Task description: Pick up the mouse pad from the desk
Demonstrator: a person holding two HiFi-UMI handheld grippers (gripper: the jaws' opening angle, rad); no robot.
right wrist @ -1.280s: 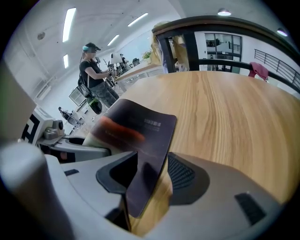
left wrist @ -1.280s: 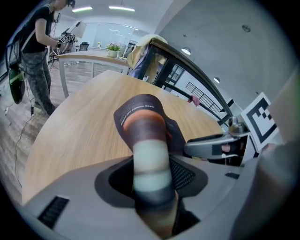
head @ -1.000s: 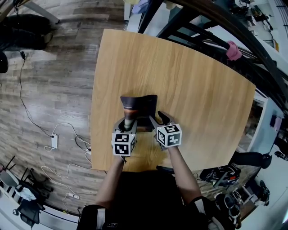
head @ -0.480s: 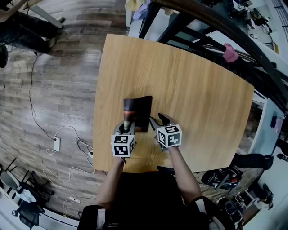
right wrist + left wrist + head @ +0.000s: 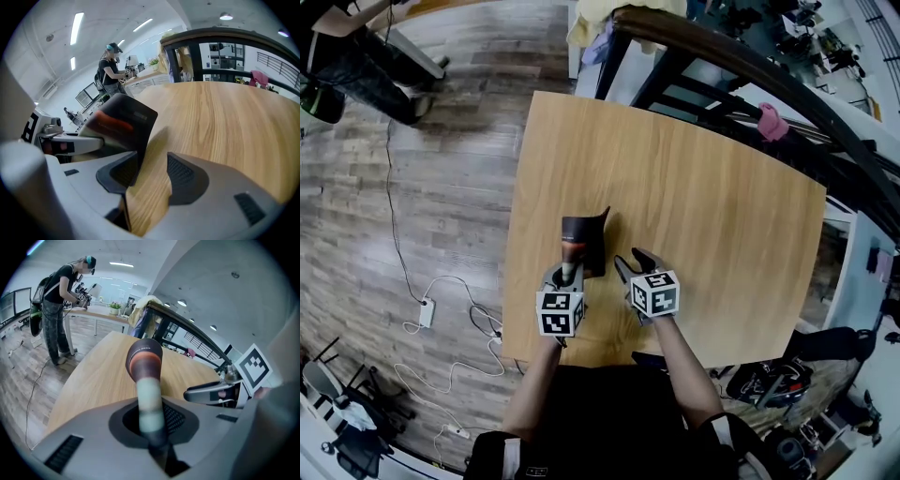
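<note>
Floor (image 5: 412, 187): grey-brown wood-look planks, left of the left gripper, with a thin white cable (image 5: 441, 281) looped across it. Person (image 5: 56, 310): standing, dark clothes and cap, well off to the left at a far bench. Left gripper (image 5: 567, 274): grey moulded plastic, its jaws with dark, finely ribbed pads, closed tight on the near end of the pad; behind the jaws, a cube (image 5: 560, 312) faced with black-and-white square markers, no letters. Pad (image 5: 583, 246): thin, flexible sheet, rectangular, dark brown to black, with an orange band and a pale band nearest the left gripper's jaws. It runs straight ahead from those jaws and is bent, its far corner curling upward. From the left gripper it shows nearly edge-on, like a rounded strip. Whether its lower edge touches the desk cannot be told. A short line of pale print sits near its upper corner, too small to read. Right gripper (image 5: 634, 262): same grey build and marked cube, jaws wide apart and holding nothing, only bare desk between them. The pad stands just beside its left jaw, outside the gap, and throws a shadow on the wood. Desk (image 5: 712, 206): light oak-grain top, smooth, square-cornered, under and ahead of both grippers. Railing (image 5: 750, 66): dark curved bar on dark posts, beyond the desk's far edge. Pink thing (image 5: 772, 122): small, soft-looking, on the railing, ahead and right of the right gripper.
</note>
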